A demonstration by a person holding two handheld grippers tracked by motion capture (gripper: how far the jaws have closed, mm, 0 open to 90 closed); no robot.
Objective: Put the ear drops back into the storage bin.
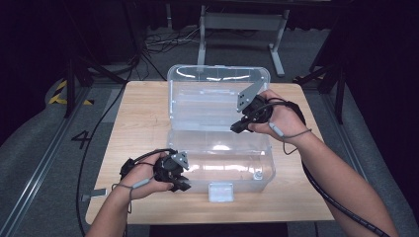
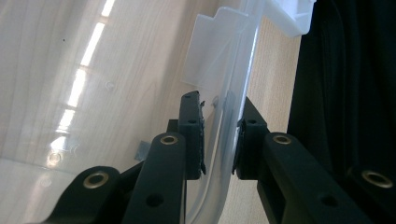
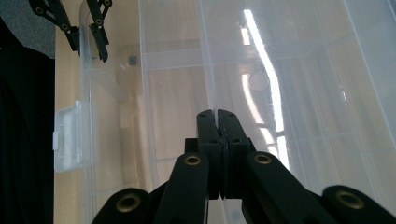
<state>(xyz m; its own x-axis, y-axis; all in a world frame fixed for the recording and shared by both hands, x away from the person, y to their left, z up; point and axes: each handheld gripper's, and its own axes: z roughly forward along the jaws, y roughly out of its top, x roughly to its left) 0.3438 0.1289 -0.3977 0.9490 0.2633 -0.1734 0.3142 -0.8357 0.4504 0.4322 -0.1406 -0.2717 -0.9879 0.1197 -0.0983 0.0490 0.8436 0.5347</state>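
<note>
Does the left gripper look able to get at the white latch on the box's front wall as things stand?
Probably yes. The left gripper straddles the clear box wall at its front left corner, and the white latch hangs on that same wall with bare table between them.

Left gripper jaws slightly parted; right gripper jaws closed.

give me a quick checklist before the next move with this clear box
1. Lid of the clear plastic box fully open, lying back on the table: ok.
2. Left claw astride the box's front wall: ok; firm pad contact: cannot tell.
3. Right claw shut on the lid's edge: ok.
4. Front latch free, hanging off the front: ok.
5. Box interior empty apart from a small piece in one corner: ok.
6. Cables trailing clear of the box: ok.
</note>
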